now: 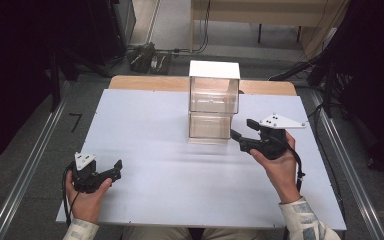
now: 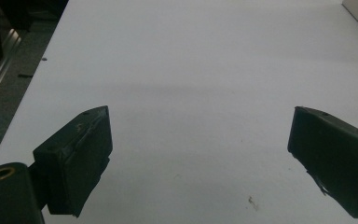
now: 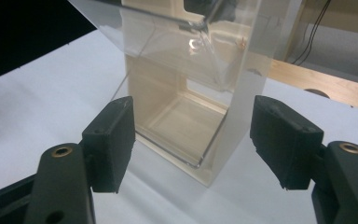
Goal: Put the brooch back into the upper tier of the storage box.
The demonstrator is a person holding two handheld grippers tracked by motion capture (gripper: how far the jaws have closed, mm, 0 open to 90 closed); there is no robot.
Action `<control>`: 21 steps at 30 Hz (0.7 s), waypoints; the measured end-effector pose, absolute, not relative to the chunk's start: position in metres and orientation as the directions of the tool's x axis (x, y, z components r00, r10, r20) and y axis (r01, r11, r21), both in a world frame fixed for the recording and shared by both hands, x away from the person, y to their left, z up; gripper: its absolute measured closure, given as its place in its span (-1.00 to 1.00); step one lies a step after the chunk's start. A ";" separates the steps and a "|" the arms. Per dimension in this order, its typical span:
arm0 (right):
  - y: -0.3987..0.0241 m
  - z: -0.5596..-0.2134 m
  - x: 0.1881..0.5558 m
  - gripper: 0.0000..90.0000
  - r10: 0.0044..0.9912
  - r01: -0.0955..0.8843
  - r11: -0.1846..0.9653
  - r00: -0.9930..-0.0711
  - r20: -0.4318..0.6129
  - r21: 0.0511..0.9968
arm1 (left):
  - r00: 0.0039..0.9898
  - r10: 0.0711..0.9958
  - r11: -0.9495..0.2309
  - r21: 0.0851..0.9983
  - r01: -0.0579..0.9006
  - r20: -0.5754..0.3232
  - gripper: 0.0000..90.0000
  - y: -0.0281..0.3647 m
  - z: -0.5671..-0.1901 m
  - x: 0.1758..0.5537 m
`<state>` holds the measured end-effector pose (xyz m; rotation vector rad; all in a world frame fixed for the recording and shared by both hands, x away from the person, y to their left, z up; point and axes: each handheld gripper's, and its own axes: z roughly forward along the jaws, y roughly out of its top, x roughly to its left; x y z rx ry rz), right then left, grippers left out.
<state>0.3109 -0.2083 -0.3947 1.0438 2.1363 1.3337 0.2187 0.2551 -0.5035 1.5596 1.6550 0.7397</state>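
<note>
Both black grippers are held wide open and empty — the right gripper (image 1: 241, 131) beside the clear plastic two-shelf box (image 1: 213, 102), the left gripper (image 1: 114, 169) over the white table (image 1: 155, 150).

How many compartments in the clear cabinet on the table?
2. The clear cabinet has an upper compartment under the white top and a lower compartment at table level, stacked. Both look empty; parts behind glare may be hidden.
</note>
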 end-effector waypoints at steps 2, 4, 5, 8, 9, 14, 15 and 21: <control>-0.211 -0.397 0.310 -0.35 0.776 0.387 0.261 -0.629 0.045 0.884 | 0.005 0.993 0.096 0.815 0.572 -0.121 -0.83 0.255 -0.503 0.219; -0.213 -0.399 0.310 -0.35 0.778 0.387 0.265 -0.627 0.041 0.883 | 0.006 0.993 0.094 0.815 0.572 -0.119 -0.83 0.255 -0.504 0.219; -0.215 -0.400 0.309 -0.35 0.779 0.389 0.268 -0.626 0.040 0.881 | 0.006 0.993 0.095 0.815 0.572 -0.120 -0.83 0.255 -0.503 0.219; -0.219 -0.406 0.308 -0.34 0.787 0.401 0.264 -0.615 0.044 0.877 | 0.007 0.993 0.095 0.815 0.571 -0.120 -0.83 0.255 -0.503 0.219; -0.221 -0.411 0.307 -0.34 0.790 0.407 0.270 -0.612 0.041 0.872 | 0.007 0.993 0.095 0.816 0.570 -0.120 -0.83 0.255 -0.503 0.219; -0.226 -0.418 0.305 -0.34 0.796 0.422 0.276 -0.604 0.041 0.864 | 0.006 0.993 0.097 0.816 0.570 -0.122 -0.83 0.255 -0.503 0.219; -0.226 -0.420 0.305 -0.34 0.798 0.425 0.275 -0.601 0.042 0.862 | 0.007 0.993 0.096 0.816 0.569 -0.122 -0.83 0.255 -0.503 0.219; -0.230 -0.426 0.302 -0.34 0.802 0.434 0.279 -0.596 0.041 0.856 | 0.005 0.993 0.097 0.816 0.569 -0.121 -0.83 0.255 -0.503 0.219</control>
